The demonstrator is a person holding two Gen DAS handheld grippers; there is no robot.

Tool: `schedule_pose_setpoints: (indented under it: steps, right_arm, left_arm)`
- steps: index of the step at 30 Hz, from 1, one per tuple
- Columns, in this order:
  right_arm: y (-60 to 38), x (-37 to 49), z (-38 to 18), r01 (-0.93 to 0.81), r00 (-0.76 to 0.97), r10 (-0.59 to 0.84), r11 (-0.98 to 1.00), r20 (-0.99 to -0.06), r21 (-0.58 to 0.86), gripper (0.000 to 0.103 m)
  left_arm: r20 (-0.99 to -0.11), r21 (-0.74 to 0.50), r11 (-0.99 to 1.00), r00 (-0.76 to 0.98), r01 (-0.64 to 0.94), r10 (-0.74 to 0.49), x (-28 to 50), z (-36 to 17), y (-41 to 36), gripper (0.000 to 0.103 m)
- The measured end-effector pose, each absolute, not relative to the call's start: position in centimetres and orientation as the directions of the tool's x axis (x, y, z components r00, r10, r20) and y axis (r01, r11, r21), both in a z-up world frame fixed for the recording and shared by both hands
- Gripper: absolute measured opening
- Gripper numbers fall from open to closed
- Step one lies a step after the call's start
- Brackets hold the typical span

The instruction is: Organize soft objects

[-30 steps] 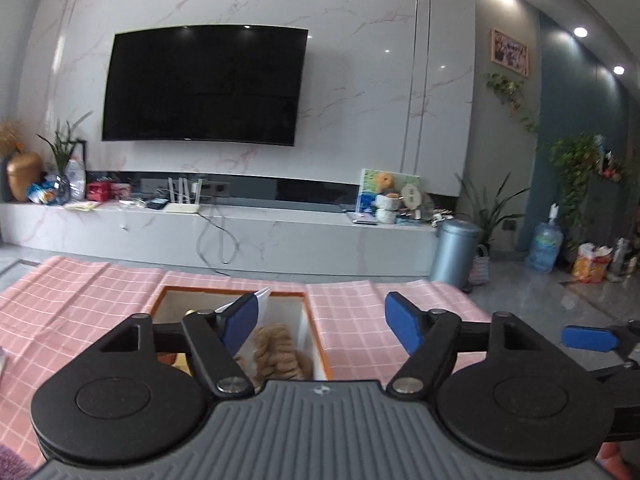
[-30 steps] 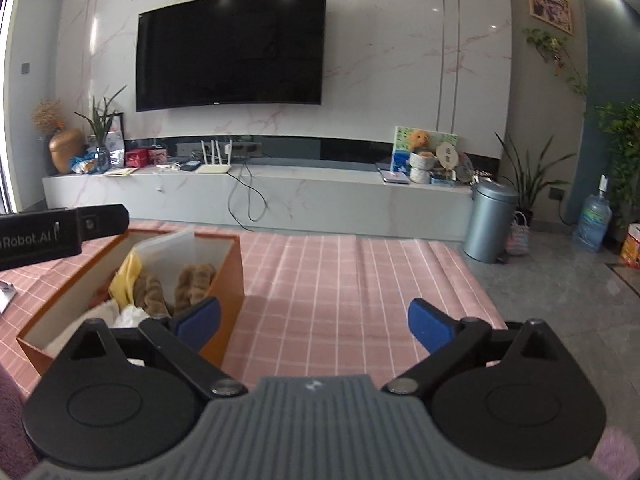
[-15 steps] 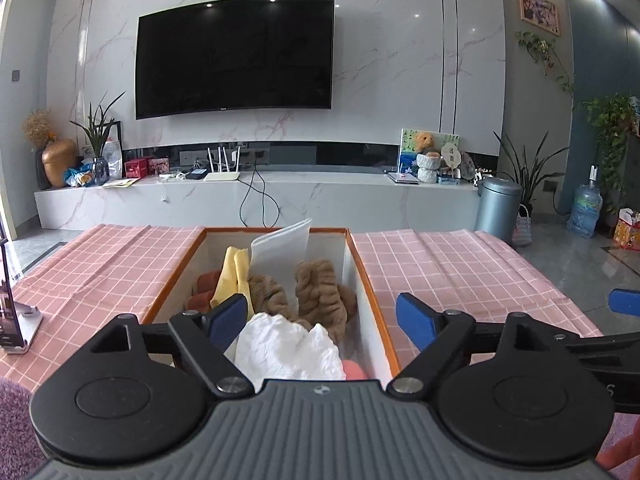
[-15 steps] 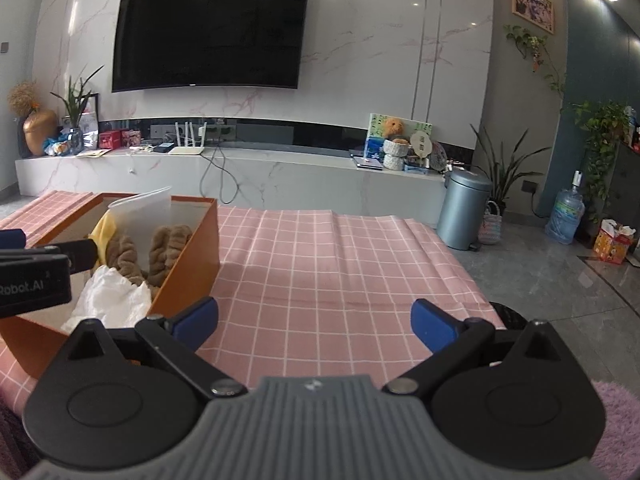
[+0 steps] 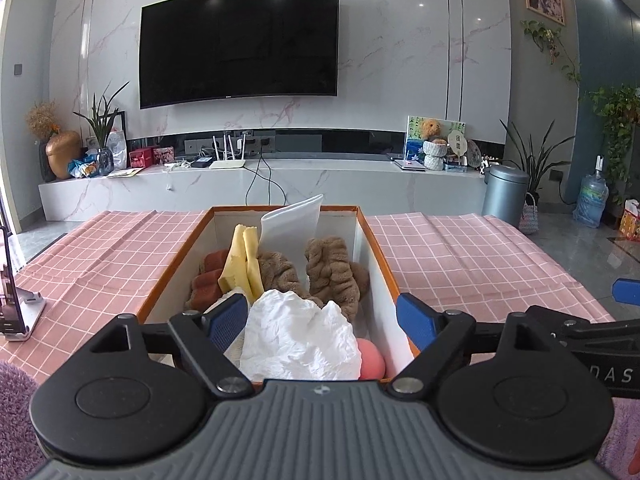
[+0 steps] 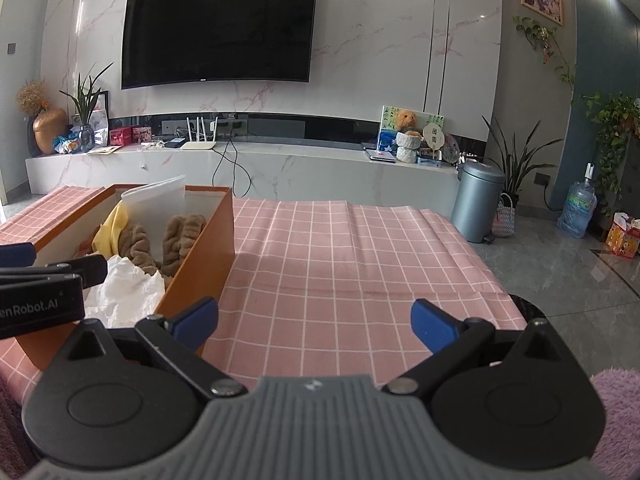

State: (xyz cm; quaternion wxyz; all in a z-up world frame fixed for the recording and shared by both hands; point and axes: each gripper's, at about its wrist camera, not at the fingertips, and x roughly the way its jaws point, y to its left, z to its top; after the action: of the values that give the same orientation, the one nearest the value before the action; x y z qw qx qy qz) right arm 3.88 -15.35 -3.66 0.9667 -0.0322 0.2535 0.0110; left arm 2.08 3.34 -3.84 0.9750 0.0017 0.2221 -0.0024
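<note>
My left gripper (image 5: 322, 322): I see its blue fingers (image 5: 228, 317) spread wide. They have just been opening. They stand by the near end of the box. One is inside the box and one is outside its right wall. The white crumpled cloth lies between them, but they do not press on it.
My right gripper (image 6: 314, 322): its fingers (image 6: 432, 324) are wide apart too. They hold nothing. Only the pink cloth shows between them.
Box (image 5: 376, 248): it is orange outside and white inside. It sits on the table, in front of my left gripper and to the left of my right gripper.
White crumpled cloth (image 5: 300, 336): it lies on top at the near end of the box.
Brown fuzzy things (image 5: 332, 268): two of them lie in the middle of the box, side by side.
Yellow cloth (image 5: 240, 264): it stands up in the box, left of the brown ones.
Clear bag (image 5: 292, 224): it sticks up at the far end of the box.
Pink ball (image 5: 372, 360): it peeks out at the near right corner, beside the white cloth.
Table (image 6: 360, 256): a pink checked cloth covers it.
Phone on a stand (image 5: 14, 292): it is at the left edge of the table.
</note>
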Motion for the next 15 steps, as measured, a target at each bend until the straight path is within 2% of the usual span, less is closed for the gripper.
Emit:
schedule_pose_setpoints:
  steps: [15]
  right_arm:
    - [-15.67, 4.25, -4.34, -0.019, 0.866, -0.002, 0.999, -0.500, -0.037, 0.100]
  left_arm:
    - [-0.453, 0.016, 1.000, 0.891, 0.019, -0.010, 2.32, -4.30, 2.99, 0.099]
